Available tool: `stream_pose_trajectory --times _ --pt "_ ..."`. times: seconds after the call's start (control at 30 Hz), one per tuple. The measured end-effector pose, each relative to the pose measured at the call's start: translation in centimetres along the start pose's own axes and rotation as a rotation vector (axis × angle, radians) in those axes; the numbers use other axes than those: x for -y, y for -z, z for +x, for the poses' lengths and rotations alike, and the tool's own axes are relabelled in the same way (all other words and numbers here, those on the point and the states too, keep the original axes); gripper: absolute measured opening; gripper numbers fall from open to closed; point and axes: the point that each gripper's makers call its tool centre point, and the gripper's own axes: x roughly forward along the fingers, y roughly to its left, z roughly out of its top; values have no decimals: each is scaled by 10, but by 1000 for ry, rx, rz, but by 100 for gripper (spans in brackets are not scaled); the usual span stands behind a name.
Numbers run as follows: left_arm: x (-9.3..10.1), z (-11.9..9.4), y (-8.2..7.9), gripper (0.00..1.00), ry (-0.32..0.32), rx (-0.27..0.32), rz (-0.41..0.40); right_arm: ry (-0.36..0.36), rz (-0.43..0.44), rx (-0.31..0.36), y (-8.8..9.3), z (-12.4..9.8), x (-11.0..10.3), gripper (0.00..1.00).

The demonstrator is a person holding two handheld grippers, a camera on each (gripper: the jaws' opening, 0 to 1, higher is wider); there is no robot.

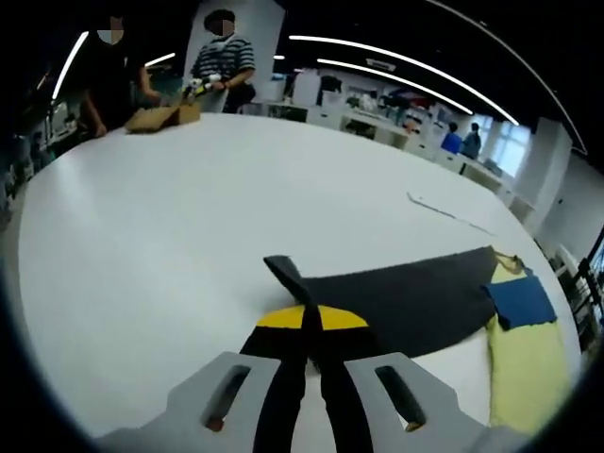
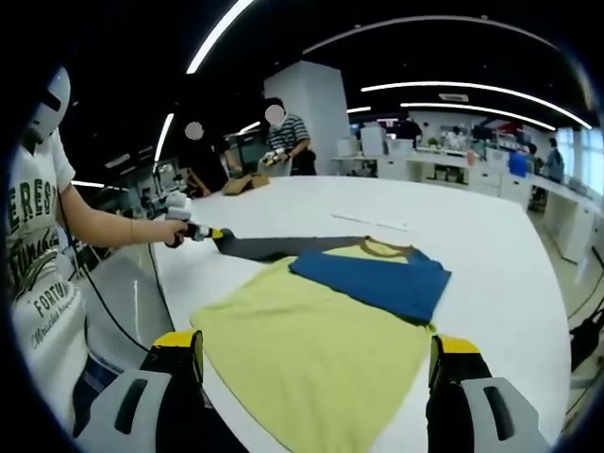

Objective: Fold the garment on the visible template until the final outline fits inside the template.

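Left tongs (image 1: 304,326) are pinched together on the dark grey sleeve (image 1: 396,288) of the shirt, with the sleeve tip poking up just past the yellow-tipped jaws. In the right gripper view the same tongs (image 2: 209,233) sit at the far left of the shirt, held by the person's hand (image 2: 175,229), sleeve (image 2: 274,247) stretched out flat from them toward the body of the shirt.

Right tongs (image 2: 316,363) are spread wide, nothing between them, jaws standing either side of the near hem of the shirt (image 2: 321,349).

Shirt lies flat on the white counter (image 2: 491,255): yellow body near, brown collar at the far side, dark blue sleeve (image 2: 377,278) folded across the chest. In the left gripper view the shirt (image 1: 528,363) is at the right edge, blue sleeve (image 1: 521,302) lying on the yellow, grey sleeve running left from it to the jaws.

Can't make out a template outline under or around the shirt.

Thin white strip (image 1: 448,212) lies on the counter (image 1: 189,236) beyond the shirt, well apart from it. Cardboard box (image 1: 160,117) at the far end of the counter, two people standing at it. The box (image 2: 247,183) also sits at the far end in the right gripper view.
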Motion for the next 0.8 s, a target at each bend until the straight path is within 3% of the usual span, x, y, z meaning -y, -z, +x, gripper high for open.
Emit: stream_pose_trajectory --times 0.8 --pt "68 2 -21 0 154 37 1 -12 0 -6 5 3 -6 99"
